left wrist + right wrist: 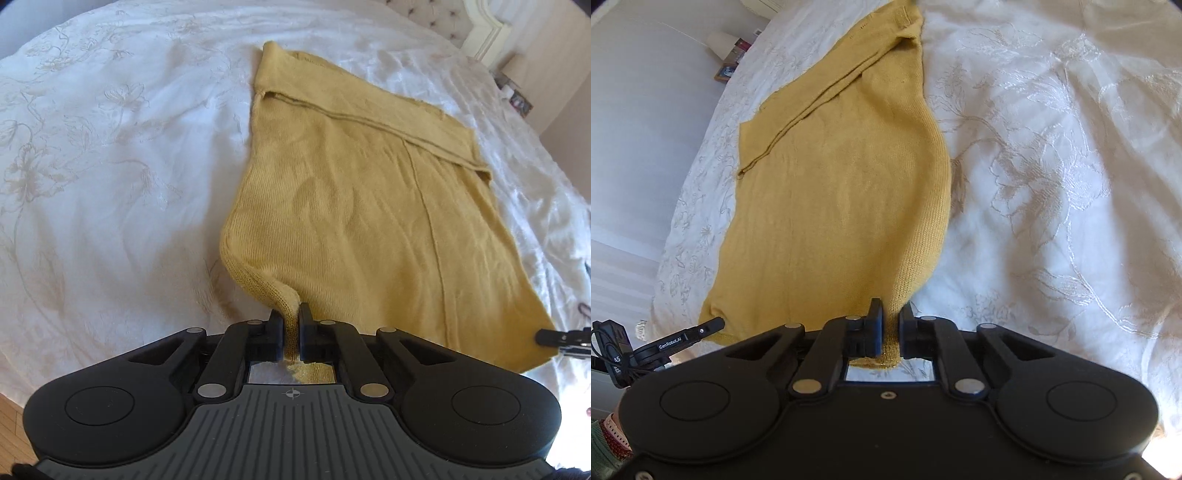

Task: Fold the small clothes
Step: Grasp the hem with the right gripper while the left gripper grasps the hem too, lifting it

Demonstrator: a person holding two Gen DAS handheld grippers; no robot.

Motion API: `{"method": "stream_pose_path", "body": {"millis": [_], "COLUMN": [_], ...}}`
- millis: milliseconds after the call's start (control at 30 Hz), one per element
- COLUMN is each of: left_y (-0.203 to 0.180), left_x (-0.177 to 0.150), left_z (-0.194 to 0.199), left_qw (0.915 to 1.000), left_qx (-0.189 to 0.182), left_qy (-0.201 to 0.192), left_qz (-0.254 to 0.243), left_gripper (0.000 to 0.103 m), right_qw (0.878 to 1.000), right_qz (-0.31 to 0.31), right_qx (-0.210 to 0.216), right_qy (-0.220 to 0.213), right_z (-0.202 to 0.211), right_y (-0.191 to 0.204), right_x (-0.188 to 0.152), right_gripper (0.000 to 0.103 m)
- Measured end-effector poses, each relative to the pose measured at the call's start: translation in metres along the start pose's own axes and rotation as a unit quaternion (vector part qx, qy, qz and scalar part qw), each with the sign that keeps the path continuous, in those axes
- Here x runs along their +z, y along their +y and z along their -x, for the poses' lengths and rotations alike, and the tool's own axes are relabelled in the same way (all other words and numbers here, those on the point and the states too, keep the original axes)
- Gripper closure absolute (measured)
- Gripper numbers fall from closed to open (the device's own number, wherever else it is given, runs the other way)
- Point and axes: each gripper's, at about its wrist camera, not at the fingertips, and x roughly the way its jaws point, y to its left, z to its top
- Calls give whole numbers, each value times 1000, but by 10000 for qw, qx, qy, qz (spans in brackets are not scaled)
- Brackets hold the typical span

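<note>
Folding looks partly done: sleeve folded across the mustard knit top (362, 206), near corners pinched by left gripper (291, 317) and right gripper (891, 325), lengthwise fold remaining.

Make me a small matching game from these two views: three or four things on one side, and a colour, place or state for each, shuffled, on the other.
Things:
1. knitted garment
2. bedspread
3. left hand-held gripper
4. lamp

Descriptions:
A. white with a flower pattern
B. beside the bed, on a small table
C. mustard yellow, spread on the bed
D. shut on a near corner of the knit

Pairs: 1-C, 2-A, 3-D, 4-B
</note>
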Motion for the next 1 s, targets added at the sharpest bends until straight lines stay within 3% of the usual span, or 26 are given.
{"method": "stream_pose_path", "body": {"millis": [267, 567, 767, 1000], "left_y": [-12, -27, -34, -26], "left_x": [72, 173, 229, 266], "left_z": [26, 2, -46, -106], "left_qw": [9963, 9877, 9884, 9941], "left_qx": [-41, -17, 45, 205], "left_qy": [-797, -1501, -1488, -1047], "left_qz": [314, 445, 290, 171], "left_gripper": [96, 96, 96, 96], "right_qw": [9958, 9863, 9872, 9919], "right_qz": [126, 6, -3, -298], "right_qx": [610, 896, 594, 35], "right_qy": [-676, -1383, -1483, -1233], "right_z": [34, 6, -36, -91], "right_y": [31, 52, 50, 40], "right_x": [59, 176, 250, 294], "right_gripper": [88, 88, 88, 87]}}
